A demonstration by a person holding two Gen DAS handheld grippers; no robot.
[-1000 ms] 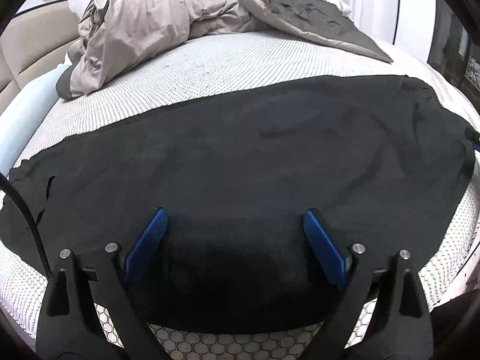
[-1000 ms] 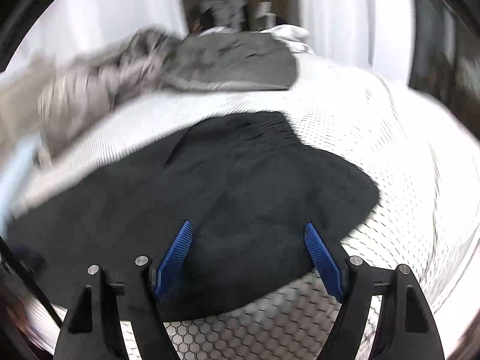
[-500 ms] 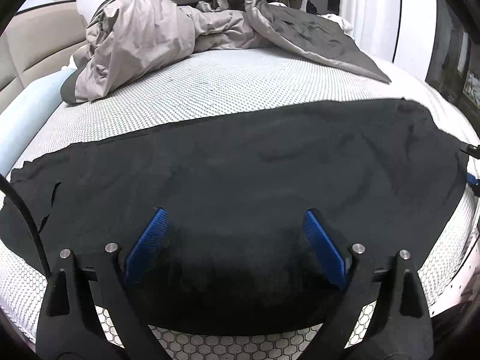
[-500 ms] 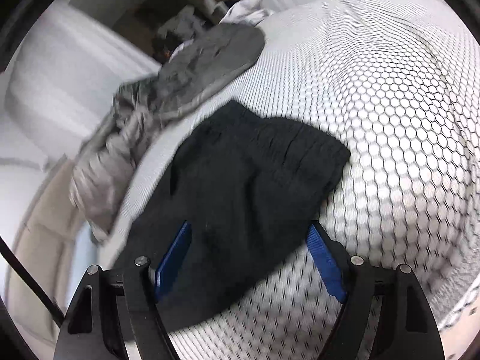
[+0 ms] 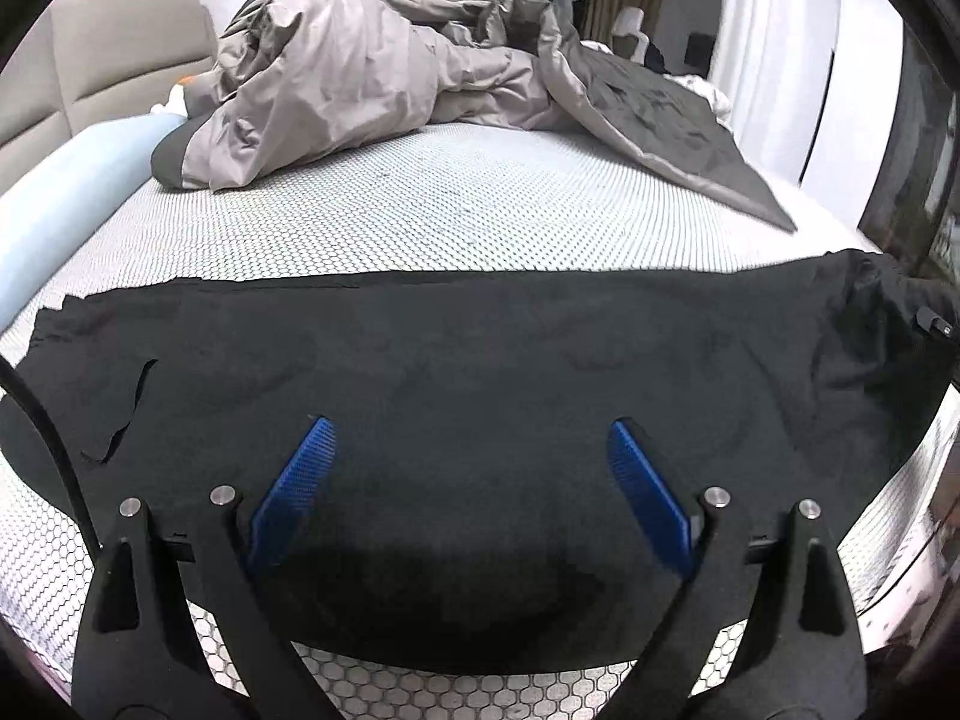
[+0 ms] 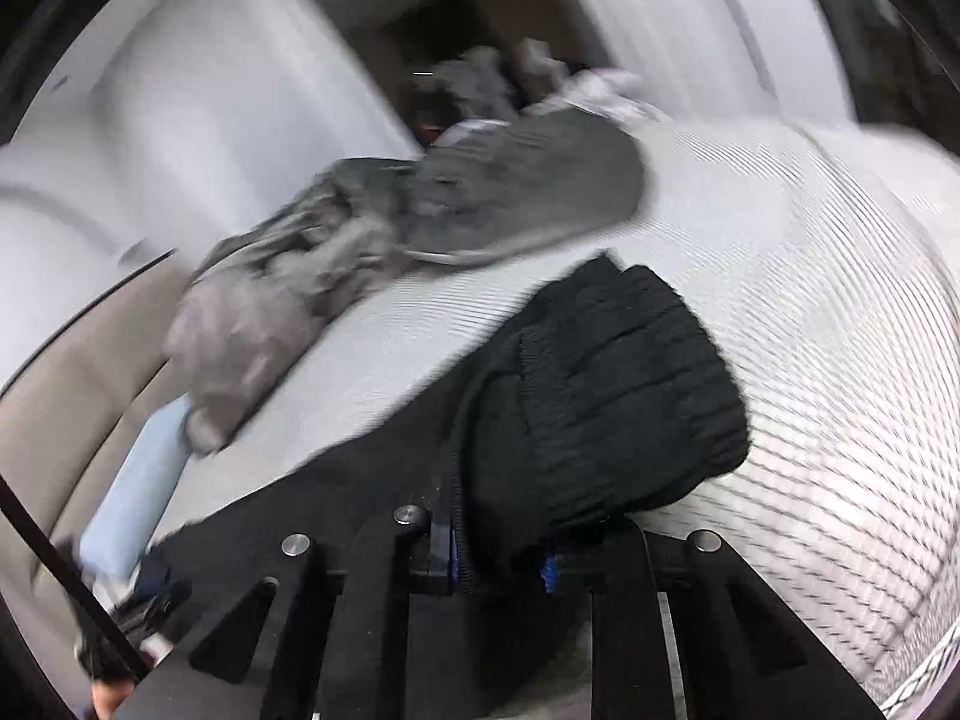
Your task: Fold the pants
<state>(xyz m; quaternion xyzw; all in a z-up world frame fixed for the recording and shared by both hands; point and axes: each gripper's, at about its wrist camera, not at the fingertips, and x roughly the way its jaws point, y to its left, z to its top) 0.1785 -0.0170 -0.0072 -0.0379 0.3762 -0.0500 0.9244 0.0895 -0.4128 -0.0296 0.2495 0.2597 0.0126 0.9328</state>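
Observation:
Black pants [image 5: 480,348] lie spread flat across the near side of the bed, their length running left to right. My left gripper [image 5: 471,426] hovers open over their middle, blue pads [image 5: 294,486] wide apart and nothing pinched between them. In the blurred right wrist view, the ribbed waistband end of the pants [image 6: 606,384] bunches up between the fingers of my right gripper [image 6: 503,552]. Its jaws are closing, with the fabric squeezed between the blue pads [image 6: 459,546].
The mattress [image 5: 450,210] has a white honeycomb cover. A crumpled grey duvet [image 5: 336,78] is heaped at the far side. A light blue pillow [image 5: 66,192] lies at the left, by a beige headboard [image 5: 108,60]. White curtains hang behind the bed.
My right gripper's jaws have gone from wide apart to pinched on the waistband end of the pants, and its view has swung. The left gripper has lifted slightly and stays open.

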